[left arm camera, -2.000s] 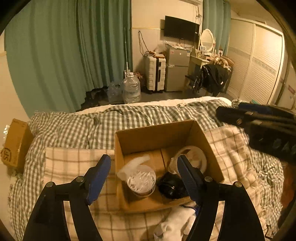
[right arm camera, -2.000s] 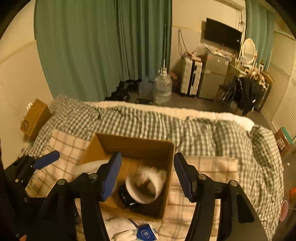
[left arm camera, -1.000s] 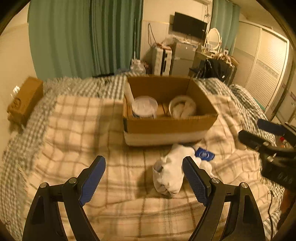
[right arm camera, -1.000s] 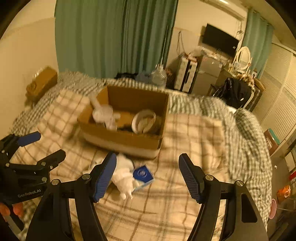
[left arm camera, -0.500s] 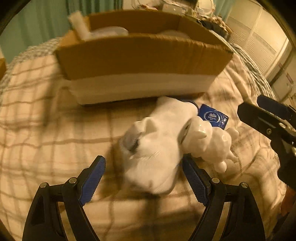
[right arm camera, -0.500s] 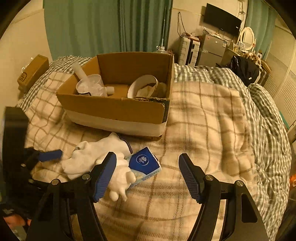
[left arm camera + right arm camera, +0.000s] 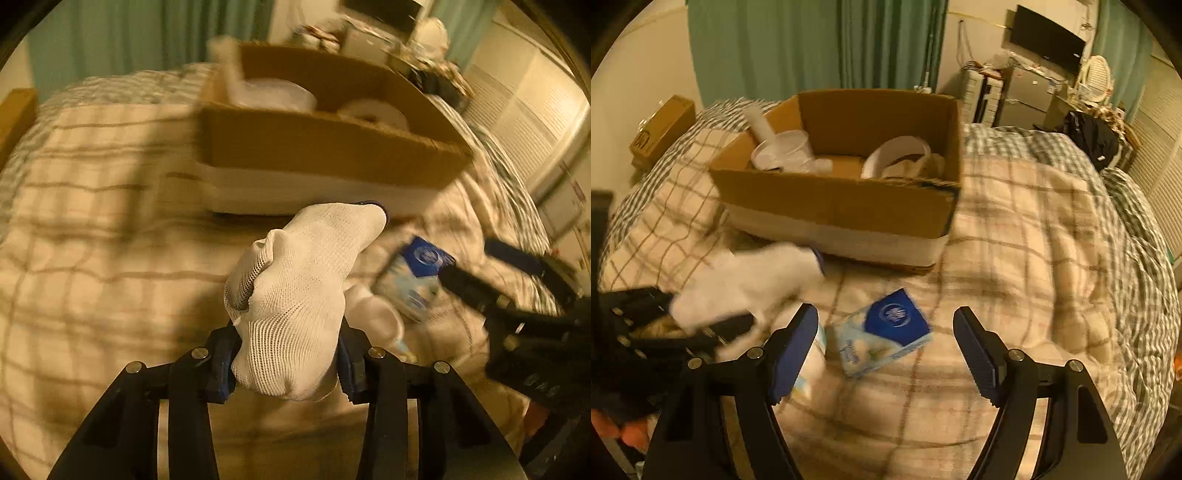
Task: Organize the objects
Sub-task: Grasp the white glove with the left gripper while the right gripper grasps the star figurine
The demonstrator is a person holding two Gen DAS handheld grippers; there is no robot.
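Observation:
A white knit glove (image 7: 295, 288) lies bunched between the pads of my left gripper (image 7: 286, 354), whose jaws are closing and pressing on both its sides. A second white glove (image 7: 376, 314) lies just behind it on the plaid blanket. In the right wrist view the held glove (image 7: 750, 280) shows blurred, at the left gripper (image 7: 646, 325). My right gripper (image 7: 886, 317) hangs low over a blue tissue pack (image 7: 886, 332). Its jaws are opening and hold nothing. The open cardboard box (image 7: 831, 206) stands just beyond both.
The box holds a white cup (image 7: 783, 151) with a tube in it and a white roll (image 7: 897, 155). A small closed carton (image 7: 661, 125) sits at the bed's far left. Beyond the bed are green curtains and furniture. The right gripper (image 7: 517, 295) crosses the left view's right side.
My left gripper dropped onto the white glove and its jaws closed around it. My right gripper sank closer to the tissue pack, fingers slightly wider.

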